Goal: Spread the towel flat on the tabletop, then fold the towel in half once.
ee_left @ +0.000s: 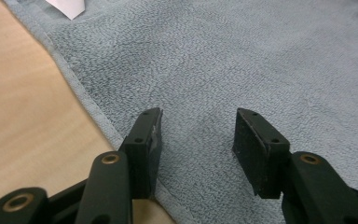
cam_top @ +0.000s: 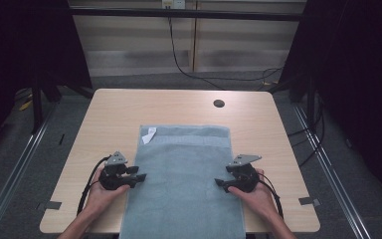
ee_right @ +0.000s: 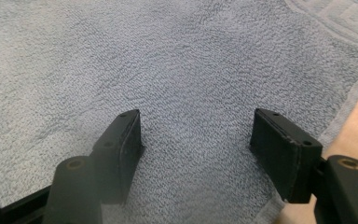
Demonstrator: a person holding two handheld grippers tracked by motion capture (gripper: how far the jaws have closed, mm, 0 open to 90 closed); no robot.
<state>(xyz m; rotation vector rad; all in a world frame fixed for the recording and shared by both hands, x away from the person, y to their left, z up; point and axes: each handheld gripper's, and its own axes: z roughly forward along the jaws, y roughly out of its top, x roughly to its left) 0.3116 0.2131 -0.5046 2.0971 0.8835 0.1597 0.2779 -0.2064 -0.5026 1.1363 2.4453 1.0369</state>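
Grey-blue towel (cam_top: 184,179), white tag (cam_top: 149,135)

From above I see a flat grey-blue towel (cam_top: 184,179) spread over the near middle of the wooden table (cam_top: 114,107). The table's far half lies bare, broken by a small dark hole (cam_top: 219,103) only. A white tag (cam_top: 149,135) lies at the towel's far left corner. Bare wood strips run along both towel sides.

Looks like a lab / recording setup, not a home. Light wood tabletop (cam_top: 129,107) w/ cable hole (cam_top: 219,103), ringed by black curtains (cam_top: 358,74). Metal floor rails (cam_top: 15,169) each side, loose cables (cam_top: 189,69) on grey carpet, tape marks (cam_top: 53,204) on tabletop corners, plain panel wall at back.
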